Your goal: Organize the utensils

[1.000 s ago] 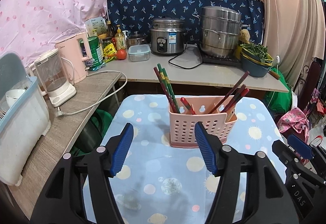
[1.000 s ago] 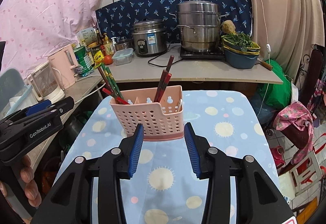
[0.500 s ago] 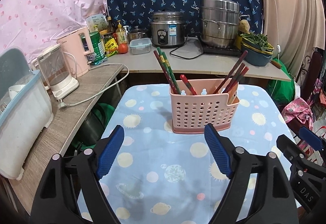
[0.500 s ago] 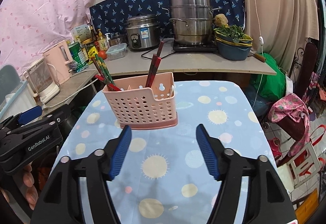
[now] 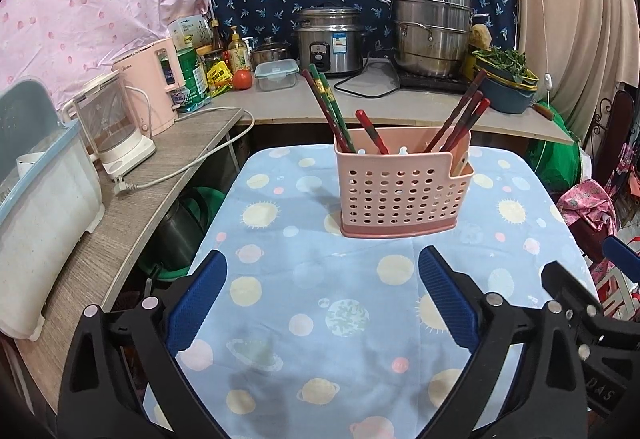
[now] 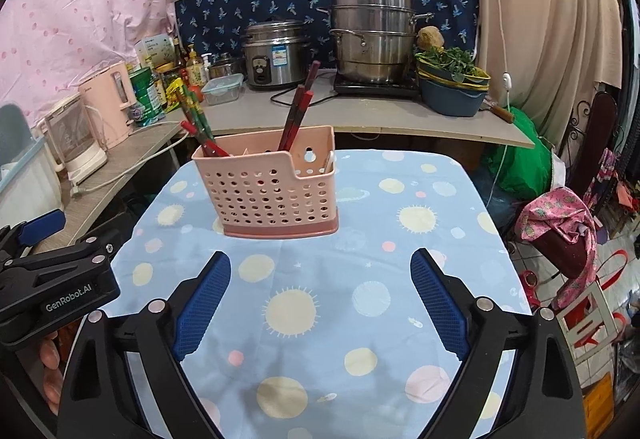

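Observation:
A pink perforated utensil basket (image 5: 400, 191) (image 6: 276, 195) stands upright on the table's blue planet-print cloth (image 5: 340, 319) (image 6: 360, 279). Several red and green chopsticks (image 5: 332, 107) (image 6: 298, 107) lean in its compartments. My left gripper (image 5: 322, 293) hangs over the cloth, short of the basket, its jaws opening wide with nothing between them. My right gripper (image 6: 320, 297) does the same on its side, also opening and empty. Each gripper shows at the edge of the other's view.
A counter behind the table carries a rice cooker (image 5: 330, 41), a steel steamer pot (image 5: 434, 27), a bowl of greens (image 5: 506, 79) and bottles. On the left shelf stand a kettle (image 5: 108, 127), a pink appliance (image 5: 150, 87) and a dish rack (image 5: 36, 207).
Both grippers have opened from a narrow gap to wide. Both have drawn back from the basket and sunk a little, so the basket now stands clear ahead of the fingertips.

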